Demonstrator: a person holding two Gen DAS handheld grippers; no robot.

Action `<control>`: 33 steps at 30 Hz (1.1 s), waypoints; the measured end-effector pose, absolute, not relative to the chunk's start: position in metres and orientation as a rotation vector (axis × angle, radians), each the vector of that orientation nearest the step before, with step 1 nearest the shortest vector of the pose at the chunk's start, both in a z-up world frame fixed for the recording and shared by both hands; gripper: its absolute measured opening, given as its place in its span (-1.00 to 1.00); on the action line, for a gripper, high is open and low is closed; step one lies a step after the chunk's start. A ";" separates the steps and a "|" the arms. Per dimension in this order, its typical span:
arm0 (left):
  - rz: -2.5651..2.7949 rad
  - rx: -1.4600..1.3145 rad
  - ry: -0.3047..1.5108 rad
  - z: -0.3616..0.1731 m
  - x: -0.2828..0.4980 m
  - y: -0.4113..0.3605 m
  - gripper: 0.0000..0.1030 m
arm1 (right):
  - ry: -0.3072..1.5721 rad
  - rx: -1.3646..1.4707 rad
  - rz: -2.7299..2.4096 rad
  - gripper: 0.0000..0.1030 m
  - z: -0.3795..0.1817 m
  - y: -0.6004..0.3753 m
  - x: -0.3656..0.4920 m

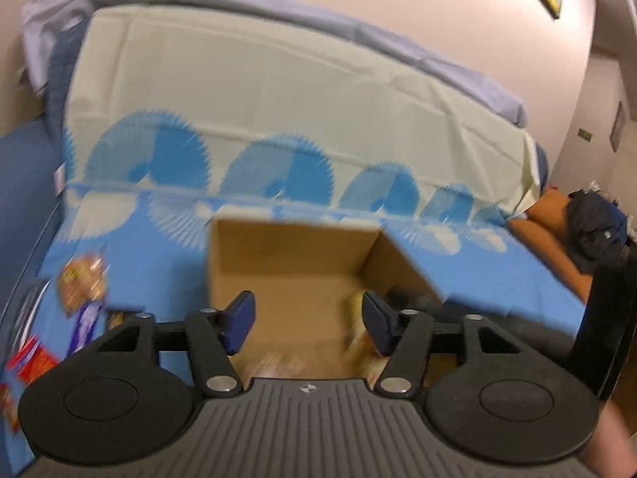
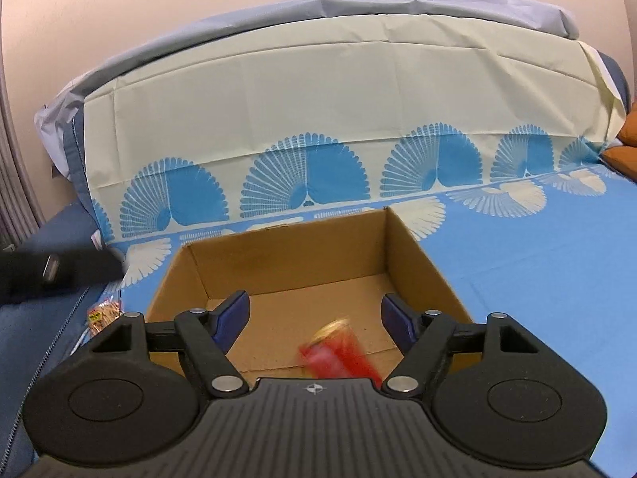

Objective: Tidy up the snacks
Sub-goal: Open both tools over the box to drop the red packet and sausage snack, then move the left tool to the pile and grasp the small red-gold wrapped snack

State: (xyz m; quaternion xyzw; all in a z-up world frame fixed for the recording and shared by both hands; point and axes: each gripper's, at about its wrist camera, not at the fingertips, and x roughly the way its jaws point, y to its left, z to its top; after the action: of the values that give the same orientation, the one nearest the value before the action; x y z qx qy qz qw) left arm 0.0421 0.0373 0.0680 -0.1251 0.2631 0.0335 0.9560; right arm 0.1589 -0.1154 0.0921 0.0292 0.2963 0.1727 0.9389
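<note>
An open cardboard box sits on a blue patterned cloth. My left gripper is open and empty above the box's near side; a blurred yellow snack lies inside by its right finger. My right gripper is open above the box, and a blurred red snack pack is in the box between and below its fingers, apart from them. Loose snack packs lie on the cloth left of the box: an orange and purple one, red ones, and a small one.
A sofa back draped in cream and blue cloth rises behind the box. An orange cushion and dark clothing lie at the right. The other gripper's dark body shows at the left of the right wrist view.
</note>
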 end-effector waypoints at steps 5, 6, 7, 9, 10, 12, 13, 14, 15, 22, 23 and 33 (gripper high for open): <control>0.160 -0.335 0.638 0.018 -0.011 0.092 -0.31 | 0.603 0.046 0.394 0.45 0.091 -0.109 0.154; 0.197 -0.365 0.646 0.007 -0.024 0.108 -0.31 | 0.605 0.043 0.403 0.45 0.091 -0.107 0.152; 0.247 -0.387 0.658 -0.002 -0.033 0.122 -0.31 | 0.607 0.037 0.412 0.45 0.090 -0.105 0.151; 0.350 -0.443 0.683 -0.018 -0.050 0.151 -0.43 | 0.606 0.022 0.427 0.45 0.089 -0.100 0.148; 0.386 -0.478 0.684 -0.023 -0.057 0.162 -0.43 | 0.607 0.017 0.435 0.45 0.089 -0.097 0.147; 0.462 -0.542 0.685 -0.035 -0.068 0.182 -0.43 | 0.611 0.010 0.449 0.45 0.089 -0.094 0.145; 0.502 -0.571 0.684 -0.040 -0.072 0.190 -0.42 | 0.614 0.005 0.458 0.45 0.088 -0.091 0.144; 0.548 -0.600 0.676 -0.044 -0.076 0.199 -0.36 | 0.616 0.000 0.464 0.45 0.088 -0.089 0.144; 0.595 -0.620 0.672 -0.049 -0.079 0.204 -0.21 | 0.618 -0.005 0.470 0.45 0.087 -0.088 0.143; 0.788 -0.645 0.669 -0.063 -0.057 0.226 0.10 | 0.620 -0.040 0.501 0.44 0.085 -0.079 0.137; 0.813 -0.641 0.670 -0.064 -0.052 0.227 0.19 | 0.621 -0.041 0.503 0.44 0.085 -0.079 0.137; 0.950 -0.609 0.759 -0.081 -0.016 0.240 -0.42 | 0.642 -0.032 0.516 0.44 0.084 -0.077 0.139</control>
State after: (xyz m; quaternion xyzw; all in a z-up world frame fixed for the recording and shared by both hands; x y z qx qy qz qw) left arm -0.0162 0.2401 -0.0810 -0.2815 0.3509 0.4391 0.7777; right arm 0.1394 -0.0773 0.0836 -0.0158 0.3122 0.2508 0.9162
